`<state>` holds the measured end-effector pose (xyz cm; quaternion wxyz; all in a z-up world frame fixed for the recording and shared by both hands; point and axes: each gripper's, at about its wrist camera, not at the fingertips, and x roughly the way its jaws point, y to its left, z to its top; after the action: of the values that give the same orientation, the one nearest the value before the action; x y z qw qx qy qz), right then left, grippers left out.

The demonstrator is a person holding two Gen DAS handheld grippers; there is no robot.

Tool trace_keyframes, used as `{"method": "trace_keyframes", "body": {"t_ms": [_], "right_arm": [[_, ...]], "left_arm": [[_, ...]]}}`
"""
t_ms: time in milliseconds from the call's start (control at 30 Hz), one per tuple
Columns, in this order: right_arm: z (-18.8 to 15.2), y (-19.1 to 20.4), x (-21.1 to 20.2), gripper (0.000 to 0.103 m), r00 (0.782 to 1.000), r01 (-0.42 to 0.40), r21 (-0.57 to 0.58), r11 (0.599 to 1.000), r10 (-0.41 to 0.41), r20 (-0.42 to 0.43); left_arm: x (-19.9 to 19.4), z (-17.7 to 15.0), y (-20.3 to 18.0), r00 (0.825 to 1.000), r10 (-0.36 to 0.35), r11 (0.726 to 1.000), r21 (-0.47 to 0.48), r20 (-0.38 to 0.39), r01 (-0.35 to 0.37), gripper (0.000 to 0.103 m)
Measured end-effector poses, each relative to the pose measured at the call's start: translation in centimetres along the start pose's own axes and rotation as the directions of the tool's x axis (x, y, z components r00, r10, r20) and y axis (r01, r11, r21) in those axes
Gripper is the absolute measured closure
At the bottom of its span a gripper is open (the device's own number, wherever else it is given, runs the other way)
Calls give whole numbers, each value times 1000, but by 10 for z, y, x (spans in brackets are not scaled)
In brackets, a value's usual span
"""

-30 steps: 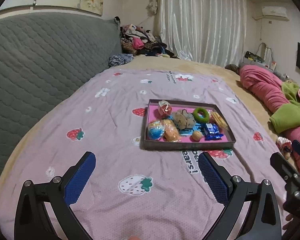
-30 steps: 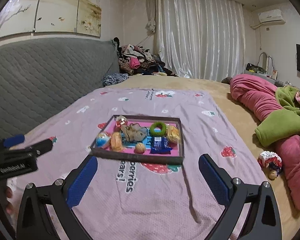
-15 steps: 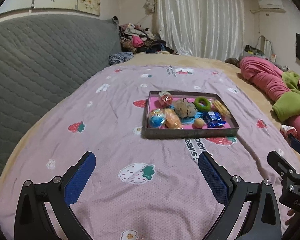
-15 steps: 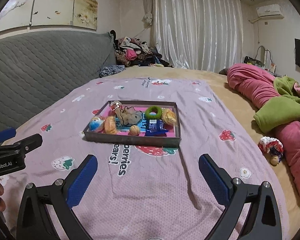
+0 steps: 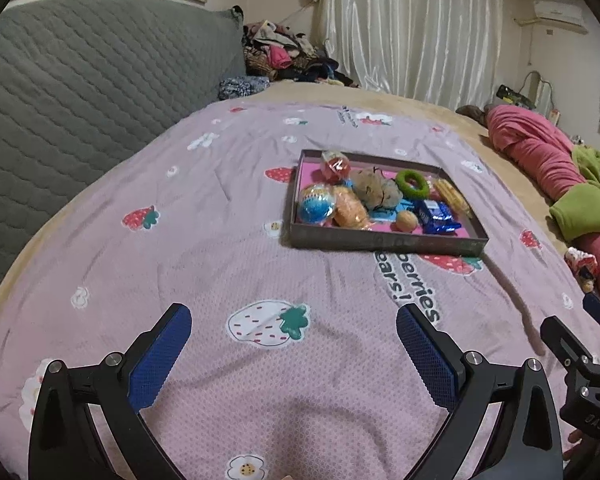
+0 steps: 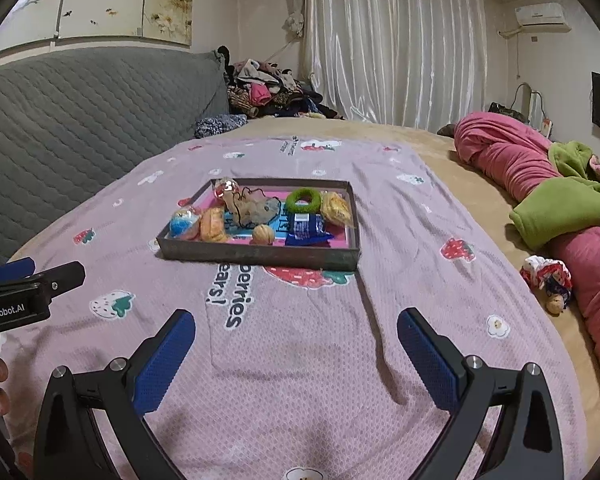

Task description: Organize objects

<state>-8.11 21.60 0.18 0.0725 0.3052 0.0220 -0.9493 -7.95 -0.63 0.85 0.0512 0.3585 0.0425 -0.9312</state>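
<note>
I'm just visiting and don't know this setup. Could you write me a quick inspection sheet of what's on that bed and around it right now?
Surface: pink strawberry-print blanket spread over the bed, lightly wrinkled.
Job's things: shallow tray holding a green ring, blue snack packet, walnut, blue ball, plush toy and wrapped snacks.
Clutter: small doll lying off the blanket, near the pink quilt.
Grippers: left tongs and right tongs both open, empty, short of the tray.
Cables: nothing seen on the bed.
Surroundings: grey quilted headboard, clothes pile, white curtains.
</note>
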Motion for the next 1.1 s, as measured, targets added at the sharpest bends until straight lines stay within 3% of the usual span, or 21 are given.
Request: {"method": "trace_keyframes", "body": {"t_ms": [467,633,1100], "right_arm": [[-15,-3,14,1,999,10,-3,1000,-10,-41],[-24,-5,19,1,999,16,2,1000,-16,-52],[-41,-7,33,1,996,26,-14,1000,-27,-90]], "left_arm": [[25,-15,-6,999,-10,1000,29,-41,11,1],[32,-23,-10,998,62,996,65,-30,-60,1],[57,-40,-8,996,-12,999,48,-85,16,1]]}}
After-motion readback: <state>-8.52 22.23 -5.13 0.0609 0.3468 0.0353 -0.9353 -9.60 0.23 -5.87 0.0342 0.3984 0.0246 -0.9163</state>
